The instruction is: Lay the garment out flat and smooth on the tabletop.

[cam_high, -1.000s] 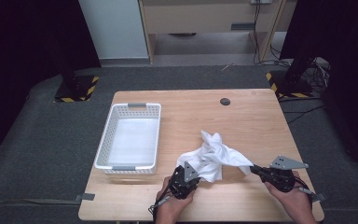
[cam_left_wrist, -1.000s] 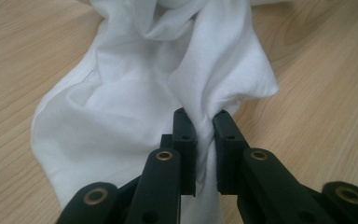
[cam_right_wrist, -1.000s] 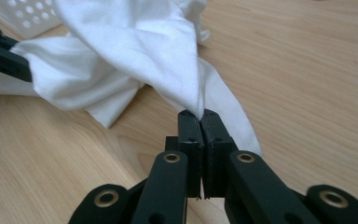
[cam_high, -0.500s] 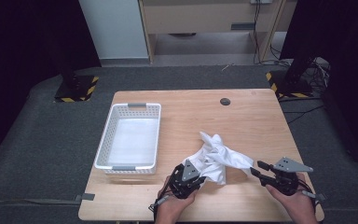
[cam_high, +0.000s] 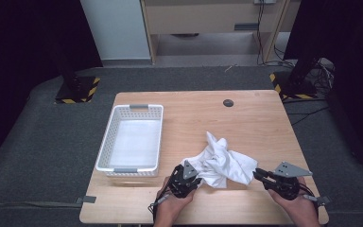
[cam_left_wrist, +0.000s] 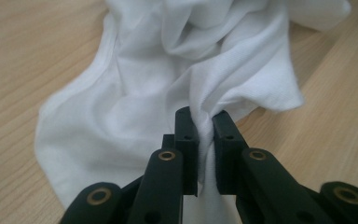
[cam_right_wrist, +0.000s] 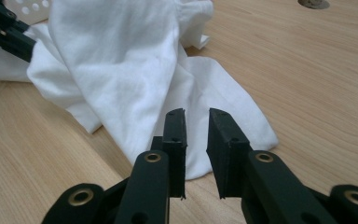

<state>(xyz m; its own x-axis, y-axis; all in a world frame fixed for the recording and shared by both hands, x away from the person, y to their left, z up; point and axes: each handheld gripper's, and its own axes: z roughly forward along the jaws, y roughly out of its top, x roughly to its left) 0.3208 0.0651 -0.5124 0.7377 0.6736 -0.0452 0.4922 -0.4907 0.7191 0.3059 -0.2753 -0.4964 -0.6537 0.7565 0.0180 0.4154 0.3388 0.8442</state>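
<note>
White perforated plastic basket (cam_high: 131,139) at table left, looks empty, handle ends front and back; probably where the cloth ends up. Right of it, near the front edge, left gripper (cam_high: 185,178) has its jaws clamped on a bunched fold of the crumpled white cloth (cam_high: 223,162); in the left gripper view the fabric (cam_left_wrist: 168,84) is pinched between the two black jaws, so this side is anchored for lifting or spreading. The cloth lies in a heap on the wood, front-centre, well clear of the basket's right wall. Right gripper (cam_high: 260,174) sits just at the cloth's right edge, jaws parted with nothing between them; in the right gripper view (cam_right_wrist: 196,135) the nearest hem lies just ahead of the tips, not yet pinched. Judgement: it is lining up for a second grab on that edge so both hands can pull the cloth flat or carry it.

Surface: light wooden tabletop (cam_high: 255,118), with a round dark cable grommet (cam_high: 228,102) near the back. Room: dark grey carpet, black stands with yellow-black hazard-striped bases (cam_high: 75,90) either side, pale cabinet behind.
</note>
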